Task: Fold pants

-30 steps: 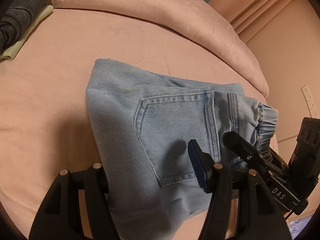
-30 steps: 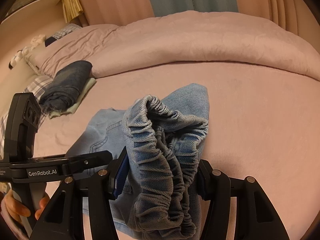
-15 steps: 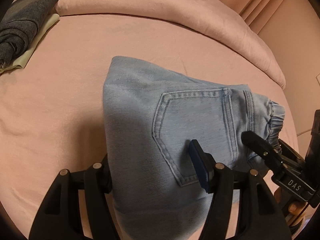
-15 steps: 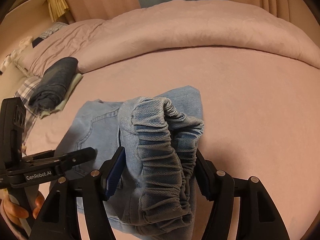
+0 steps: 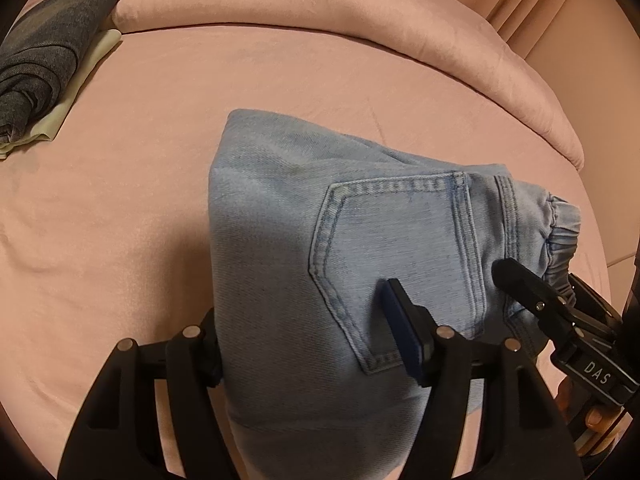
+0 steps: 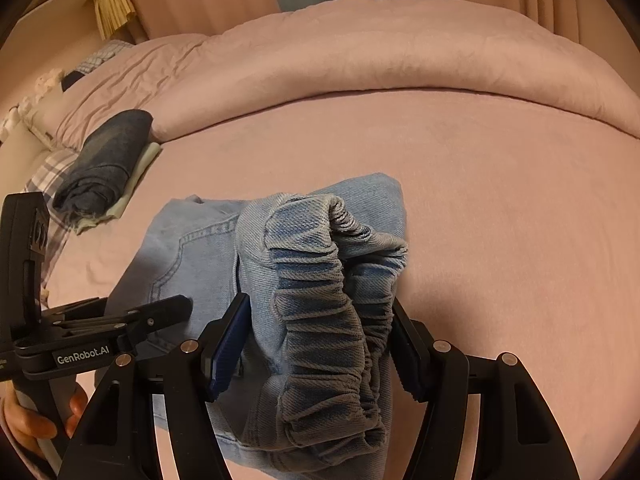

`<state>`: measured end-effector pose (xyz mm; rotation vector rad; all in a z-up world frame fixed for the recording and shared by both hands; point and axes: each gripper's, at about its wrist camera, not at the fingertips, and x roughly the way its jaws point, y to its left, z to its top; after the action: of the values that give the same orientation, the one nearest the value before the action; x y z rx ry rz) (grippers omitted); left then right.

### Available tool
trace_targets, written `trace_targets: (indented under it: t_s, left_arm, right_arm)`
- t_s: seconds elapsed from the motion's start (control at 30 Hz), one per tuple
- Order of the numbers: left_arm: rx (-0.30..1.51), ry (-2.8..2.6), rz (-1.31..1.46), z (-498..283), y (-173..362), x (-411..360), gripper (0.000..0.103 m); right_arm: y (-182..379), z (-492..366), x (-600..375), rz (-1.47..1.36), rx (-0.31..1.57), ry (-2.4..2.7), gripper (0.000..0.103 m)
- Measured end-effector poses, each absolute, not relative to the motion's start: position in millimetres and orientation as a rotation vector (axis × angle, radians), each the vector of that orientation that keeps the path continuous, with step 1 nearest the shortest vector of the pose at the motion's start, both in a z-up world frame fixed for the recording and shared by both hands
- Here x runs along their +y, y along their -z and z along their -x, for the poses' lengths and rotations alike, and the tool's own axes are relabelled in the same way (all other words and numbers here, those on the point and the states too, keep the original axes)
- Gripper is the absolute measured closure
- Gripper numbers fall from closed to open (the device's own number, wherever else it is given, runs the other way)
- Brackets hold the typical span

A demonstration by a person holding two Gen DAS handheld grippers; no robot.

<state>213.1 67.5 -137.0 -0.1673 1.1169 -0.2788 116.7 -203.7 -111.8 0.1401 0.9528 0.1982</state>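
The folded jeans [image 5: 320, 280] lie on the near part of the pink bed [image 5: 160, 140], pocket up, the elastic waistband [image 6: 332, 320] bunched at the right. Over the last second both pairs of fingers have spread — the left gripper [image 5: 308, 332] is opening around the denim, the right gripper [image 6: 320, 344] stands loose about the waistband. It looks like a release: this fold is likely done. Darker folded clothes [image 5: 44, 56] sit far left.
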Motion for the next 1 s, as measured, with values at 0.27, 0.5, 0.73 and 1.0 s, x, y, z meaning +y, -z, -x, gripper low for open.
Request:
trace_targets:
  t_s: [0.27, 0.5, 0.73, 1.0]
  left_arm:
    - [1.124, 0.267, 0.142, -213, 138, 65, 0.035]
    - [1.133, 0.259, 0.131, -217, 138, 62, 0.034]
    - [1.138, 0.251, 0.117, -217, 137, 60, 0.033]
    - [1.141, 0.239, 0.093, -219, 136, 57, 0.033]
  right_arm:
    - [115, -118, -204, -0.148, 0.963, -0.200, 0.038]
    - [115, -117, -204, -0.152, 0.965, -0.200, 0.037]
    - [117, -115, -206, -0.158, 0.971, -0.202, 0.036]
    - [118, -117, -208, -0.165, 0.983, -0.206, 0.035]
